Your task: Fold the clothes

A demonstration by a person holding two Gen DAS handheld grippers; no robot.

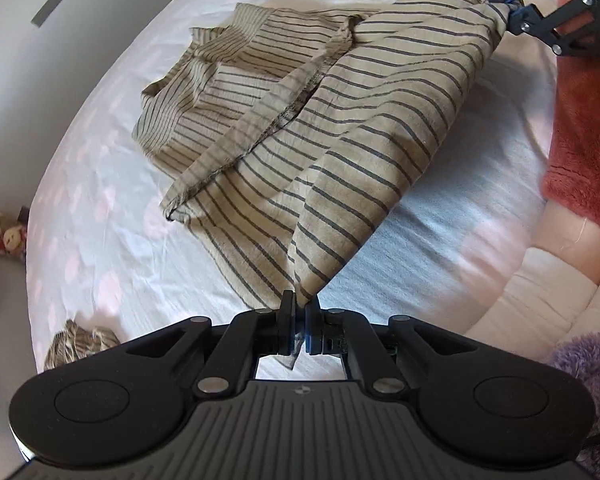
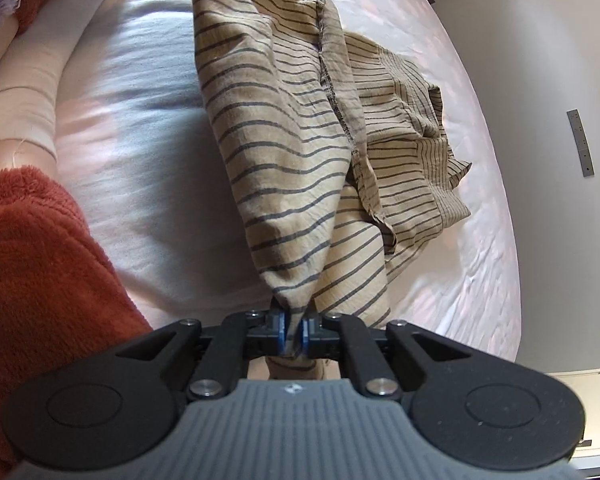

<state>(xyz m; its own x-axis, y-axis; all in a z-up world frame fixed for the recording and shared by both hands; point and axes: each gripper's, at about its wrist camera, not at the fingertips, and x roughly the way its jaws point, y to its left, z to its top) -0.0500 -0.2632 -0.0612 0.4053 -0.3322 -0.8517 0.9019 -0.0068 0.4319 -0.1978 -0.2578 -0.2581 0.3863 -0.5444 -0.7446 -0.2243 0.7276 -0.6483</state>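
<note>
The left gripper [image 1: 300,326] has its 2 jaws pressed nearly together, with a bunched corner of the striped garment [image 1: 300,152] pinched between the blue pads; a small tail of cloth hangs out below the clamp. The right gripper [image 2: 294,334] is likewise closed on a gathered corner of the same garment [image 2: 284,152], with a fold of cloth pushed through behind the pads. In the left wrist view the right gripper [image 1: 510,10] shows at the top right, gripping the far corner.

Between the 2 clamped corners the tan cloth with dark stripes is lifted and stretched into a sagging band, casting a shadow on the bed sheet [image 1: 428,232] beneath. The rest of the garment lies crumpled in a heap on the sheet, a raw seam running along the fold.

The sheet is white with faint pink spots. A rust-red fleecy sleeve [image 2: 40,248] sits beside the right gripper. A second small striped piece [image 1: 80,342] lies on the sheet near the left gripper. Plush toys [image 1: 2,236] sit on the floor by the bed's edge.
</note>
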